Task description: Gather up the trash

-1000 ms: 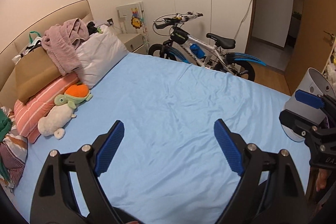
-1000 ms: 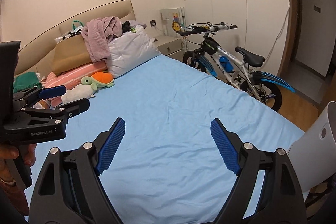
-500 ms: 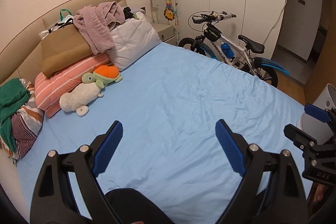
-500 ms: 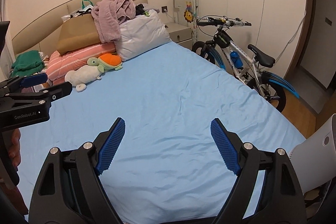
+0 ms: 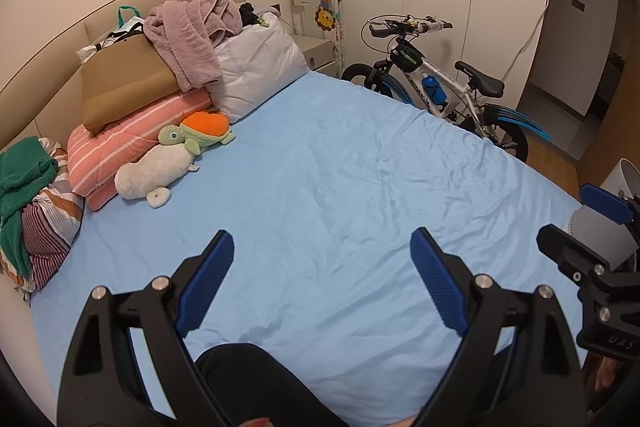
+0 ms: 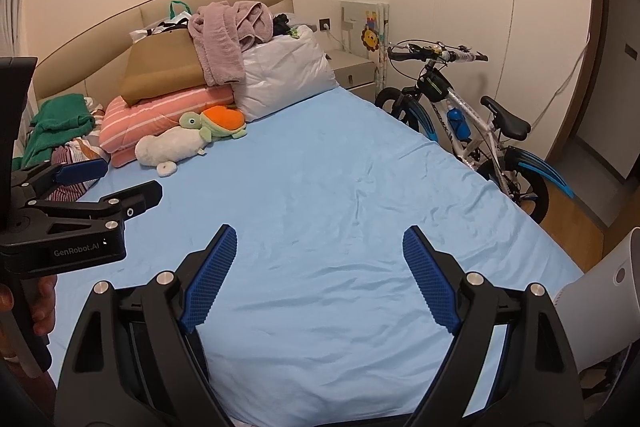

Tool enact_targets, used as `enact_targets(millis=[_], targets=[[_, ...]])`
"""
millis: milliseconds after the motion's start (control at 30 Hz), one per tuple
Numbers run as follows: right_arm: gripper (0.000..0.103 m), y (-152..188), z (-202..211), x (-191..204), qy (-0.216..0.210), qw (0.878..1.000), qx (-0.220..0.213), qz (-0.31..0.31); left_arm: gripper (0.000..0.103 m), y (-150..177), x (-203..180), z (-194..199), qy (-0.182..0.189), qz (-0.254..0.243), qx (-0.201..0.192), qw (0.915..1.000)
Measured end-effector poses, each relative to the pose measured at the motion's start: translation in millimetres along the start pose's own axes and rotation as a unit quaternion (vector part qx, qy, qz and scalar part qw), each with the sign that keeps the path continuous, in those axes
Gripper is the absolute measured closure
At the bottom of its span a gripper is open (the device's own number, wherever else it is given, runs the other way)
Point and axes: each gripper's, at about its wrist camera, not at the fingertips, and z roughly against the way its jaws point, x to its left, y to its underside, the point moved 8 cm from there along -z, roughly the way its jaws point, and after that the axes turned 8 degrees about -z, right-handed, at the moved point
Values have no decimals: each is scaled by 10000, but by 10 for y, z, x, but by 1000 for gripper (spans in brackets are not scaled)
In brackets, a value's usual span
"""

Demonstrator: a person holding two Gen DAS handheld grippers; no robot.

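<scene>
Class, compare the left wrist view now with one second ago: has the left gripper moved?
Yes. The left gripper has swung left: the white and blue bicycle beside the light blue bed sheet slid rightward, and the green cloth came into view.

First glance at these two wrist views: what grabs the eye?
The wide blue bedsheet fills both views, with both grippers, left and right, open and empty over its near end. At the headboard end sits a heap: striped pink pillow, brown bag, mauve towel, and an orange-shelled plush turtle. A white-and-blue bicycle stands beside the bed's right edge.
</scene>
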Motion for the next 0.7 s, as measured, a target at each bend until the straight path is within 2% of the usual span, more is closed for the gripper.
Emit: enact_targets(millis=[700], targets=[[21, 13, 82, 102, -48, 10000, 10, 36, 13, -7, -36, 108, 78, 29, -30, 10000]])
